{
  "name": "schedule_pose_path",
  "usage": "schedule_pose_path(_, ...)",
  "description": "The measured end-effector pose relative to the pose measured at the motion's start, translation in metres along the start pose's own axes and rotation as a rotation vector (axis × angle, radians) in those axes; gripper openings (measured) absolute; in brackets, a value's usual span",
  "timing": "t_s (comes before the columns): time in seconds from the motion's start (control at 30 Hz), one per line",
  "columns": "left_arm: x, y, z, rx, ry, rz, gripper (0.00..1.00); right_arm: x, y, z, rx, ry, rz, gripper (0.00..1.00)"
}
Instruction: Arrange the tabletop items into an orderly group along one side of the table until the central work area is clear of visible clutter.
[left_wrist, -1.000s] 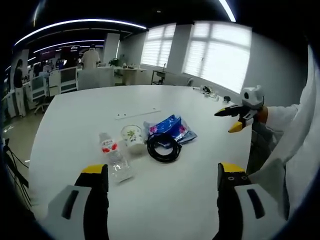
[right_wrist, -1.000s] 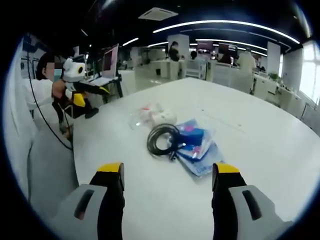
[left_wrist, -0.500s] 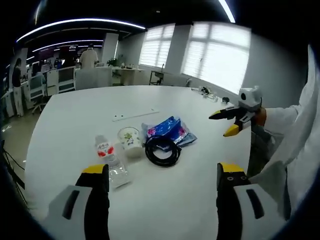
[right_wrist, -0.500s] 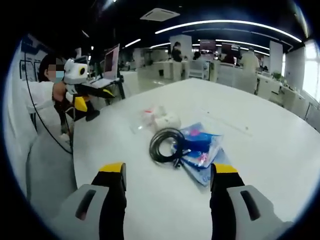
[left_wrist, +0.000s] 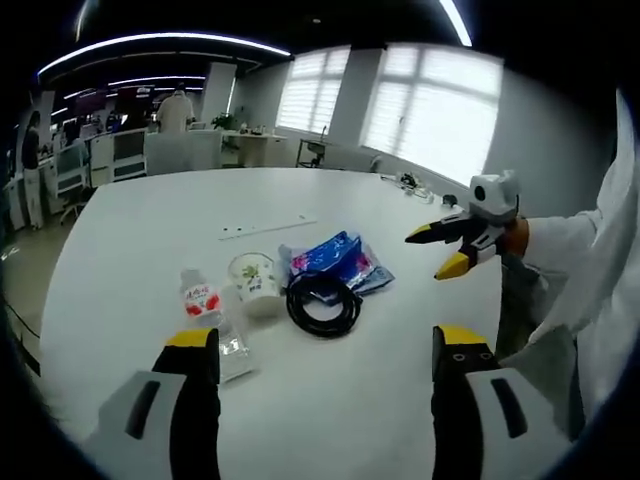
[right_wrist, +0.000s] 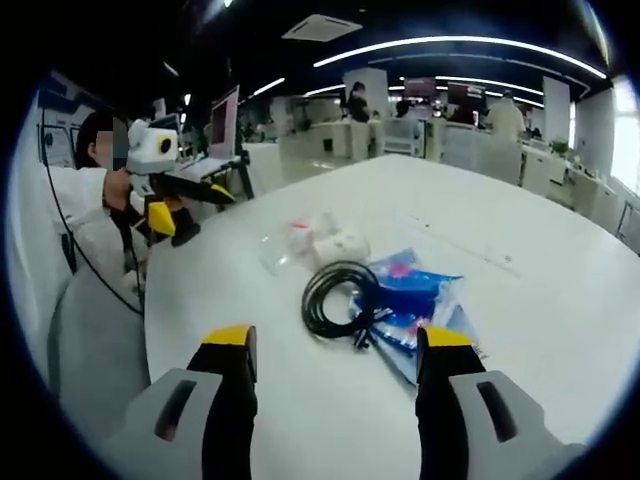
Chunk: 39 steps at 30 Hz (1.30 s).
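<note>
Clutter mid-counter (left_wrist: 150, 230), both grippers empty
Cable coil (right_wrist: 338, 297) lies ahead of right gripper (right_wrist: 335, 345); both jaws spread.

table: plain white round tabletop (left_wrist: 150, 240)
bottle: clear plastic bottle (left_wrist: 207, 309), red-and-white label
cup: white paper cup (left_wrist: 254, 279), green leaf print
cable: black coiled cable (left_wrist: 324, 304)
packet: blue plastic packet (left_wrist: 340, 260), pink print
jaws: black, yellow tips

open office: blinded windows (left_wrist: 430, 110), ceiling light strips (right_wrist: 455, 45), desks (right_wrist: 480, 150) behind the white table (left_wrist: 150, 230).
</note>
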<state>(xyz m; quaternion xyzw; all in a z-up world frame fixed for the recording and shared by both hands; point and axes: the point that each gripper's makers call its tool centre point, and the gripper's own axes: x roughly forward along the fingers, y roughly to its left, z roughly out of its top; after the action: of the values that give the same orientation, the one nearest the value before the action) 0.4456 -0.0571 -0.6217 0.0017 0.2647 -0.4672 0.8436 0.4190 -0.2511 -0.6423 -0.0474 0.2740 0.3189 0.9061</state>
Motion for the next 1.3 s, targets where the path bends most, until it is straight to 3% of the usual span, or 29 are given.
schedule_pose_path(1.3, 0.055, -0.008, -0.007, -0.027, 0.021, -0.073, 0.86, 0.058, -0.009, -0.002, 0.028, 0.023, 0.044, 0.54)
